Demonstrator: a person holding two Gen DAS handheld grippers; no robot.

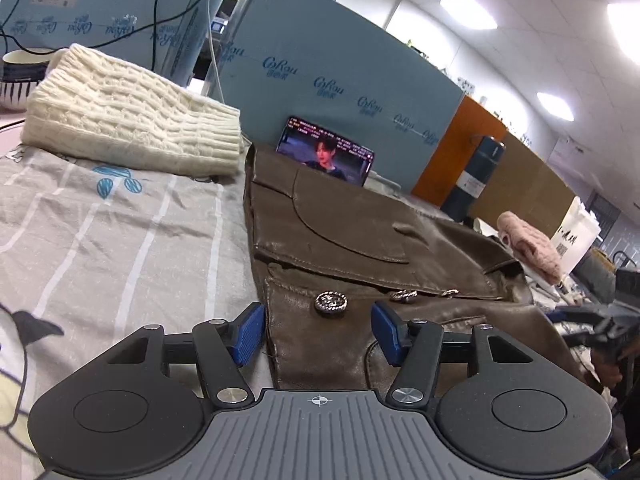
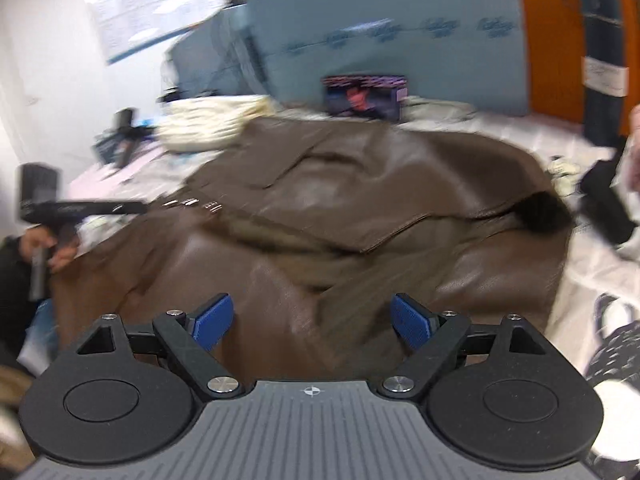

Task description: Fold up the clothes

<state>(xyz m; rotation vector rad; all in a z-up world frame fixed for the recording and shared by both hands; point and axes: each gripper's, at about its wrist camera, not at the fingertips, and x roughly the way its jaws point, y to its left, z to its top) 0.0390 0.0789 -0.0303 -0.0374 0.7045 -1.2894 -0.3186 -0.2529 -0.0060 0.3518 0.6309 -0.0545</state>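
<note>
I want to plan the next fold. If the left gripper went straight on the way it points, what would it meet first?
Most likely the brown leather jacket. The left gripper is open with the jacket's near edge between its fingers, close to a metal button. Whether the fingers already touch the leather is unclear.

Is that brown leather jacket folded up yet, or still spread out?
Partly folded. The brown leather jacket has flaps turned over its middle, but it still lies wide and rumpled across the bedsheet, not a neat bundle.

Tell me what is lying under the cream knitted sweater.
The folded cream knitted sweater rests on a grey patterned sheet with white stripes and blue prints. Whatever lies beneath its middle is covered. The brown leather jacket lies beside it, not under it.
</note>
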